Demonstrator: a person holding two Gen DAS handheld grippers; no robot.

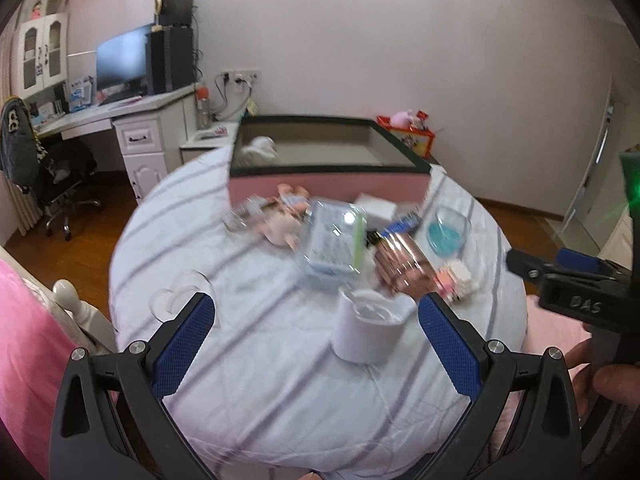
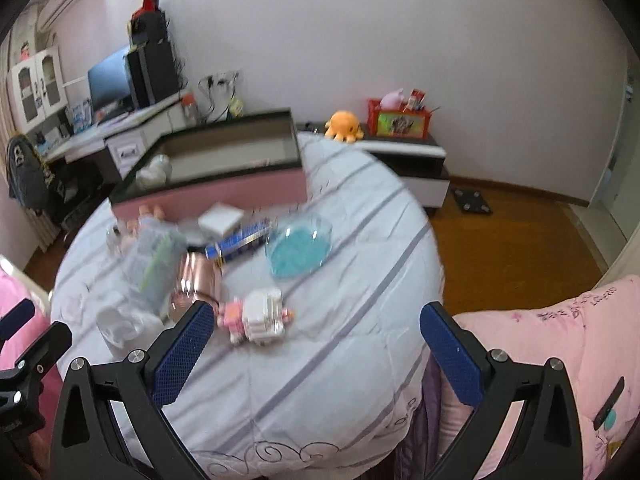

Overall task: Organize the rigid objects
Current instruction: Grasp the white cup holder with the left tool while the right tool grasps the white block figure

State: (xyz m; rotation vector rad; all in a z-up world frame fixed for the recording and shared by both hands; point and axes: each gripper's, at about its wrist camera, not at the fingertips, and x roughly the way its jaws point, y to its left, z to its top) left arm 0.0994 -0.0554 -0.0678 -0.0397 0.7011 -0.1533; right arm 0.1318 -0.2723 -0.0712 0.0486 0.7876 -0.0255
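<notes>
Both views motion-blurred; small print mostly illegible. Only readable writing: raised letters "DAS" on the black body of the right gripper (image 1: pixel 576 280), seen at the right edge of the left wrist view. Pink quilt (image 2: pixel 560 344) at right carries dark embroidered lettering, too blurred to read. Blue printed box (image 2: pixel 239 242) has pale lettering along its side, unreadable; its long axis runs from lower left to upper right in the right wrist view. Objects lie in a cluster on a white bedspread with grey stripes (image 1: pixel 280 380), just in front of a pink storage box with dark rim (image 1: pixel 328 188). Box is open at top and holds a white item in its left corner. Cluster: clear plastic case with green strip (image 1: pixel 332 240), long axis running toward the box; rose-gold glossy item (image 1: pixel 400 264) just right of it, touching or overlapping, cannot tell which; glass bowl with blue contents (image 1: pixel 446 232) further right, apart; white cylinder cup (image 1: pixel 366 328) nearest the camera, upright, mouth up; pink-and-white block figure (image 2: pixel 260 316) lying near the right gripper's left finger. Left gripper (image 1: pixel 316 316): jaws spread wide, nothing between them, above the bedspread with the cup in the gap. Right gripper: jaws likewise wide apart, empty.
</notes>
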